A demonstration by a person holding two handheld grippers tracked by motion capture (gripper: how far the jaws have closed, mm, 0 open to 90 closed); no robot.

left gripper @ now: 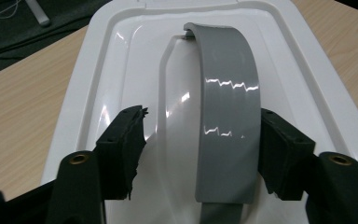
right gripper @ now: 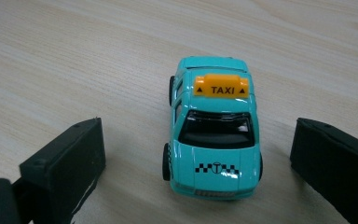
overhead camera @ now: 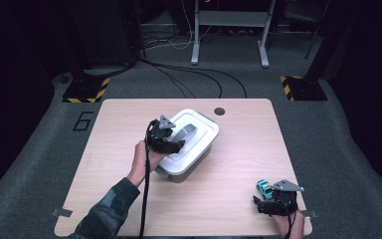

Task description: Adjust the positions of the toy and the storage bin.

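Two grippers at a pale wooden table, one over a bin, one by a toy.
Left gripper jaws apart, straddling grey curved plastic handle on white plastic bin lid, mid-table. Right gripper jaws apart, flanking small turquoise toy taxi near right front corner, not touching.

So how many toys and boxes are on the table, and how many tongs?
Toy taxi: 1
Box with lid: 1
Tongs: 2, left tongs and right tongs
Total: 4
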